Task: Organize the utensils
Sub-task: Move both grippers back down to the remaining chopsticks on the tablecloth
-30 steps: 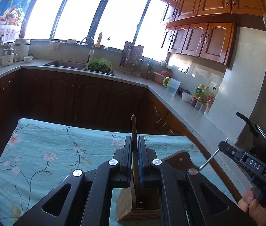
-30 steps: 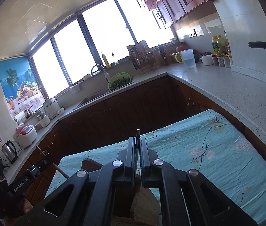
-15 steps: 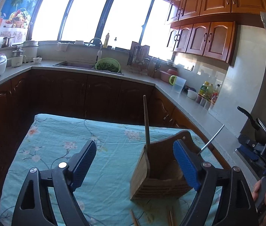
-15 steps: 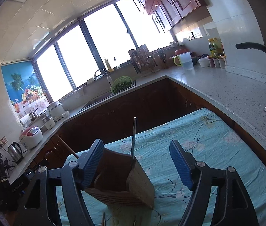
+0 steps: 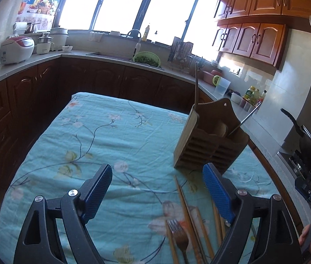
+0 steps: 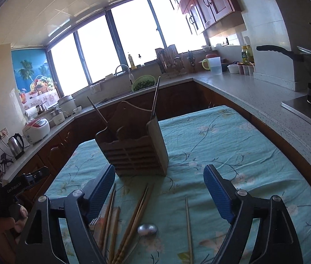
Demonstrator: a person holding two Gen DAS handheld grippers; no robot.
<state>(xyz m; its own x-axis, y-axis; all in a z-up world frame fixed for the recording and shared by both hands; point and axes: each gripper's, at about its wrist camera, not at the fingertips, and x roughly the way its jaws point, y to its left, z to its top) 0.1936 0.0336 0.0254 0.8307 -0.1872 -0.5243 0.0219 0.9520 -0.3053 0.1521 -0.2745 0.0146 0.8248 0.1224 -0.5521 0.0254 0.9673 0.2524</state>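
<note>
A wooden utensil holder (image 5: pixel 210 138) (image 6: pixel 133 145) stands on the teal floral tablecloth (image 5: pixel 93 136). Two thin sticks rise from it: a dark one (image 5: pixel 196 85) (image 6: pixel 155 99) and a metal one (image 5: pixel 245 118) (image 6: pixel 99 112). Loose wooden chopsticks (image 5: pixel 186 215) (image 6: pixel 137 217), a fork (image 5: pixel 179 237) and a metal spoon (image 6: pixel 147 229) lie on the cloth in front of the holder. A single chopstick (image 6: pixel 188 226) lies apart to the right. My left gripper (image 5: pixel 157 189) is open and empty above the chopsticks. My right gripper (image 6: pixel 159 189) is open and empty, short of the holder.
Dark cabinets and a grey countertop (image 6: pixel 254 96) wrap around the table. A sink with a green colander (image 5: pixel 146 59) sits at the back. A rice cooker (image 5: pixel 16 49) and kettle (image 6: pixel 15 143) stand left. A black pan (image 5: pixel 309 140) sits on the stove at right.
Both grippers were shut on sticks standing in the holder, then opened and let go. Both have since pulled back, so the loose utensils on the cloth now show.
</note>
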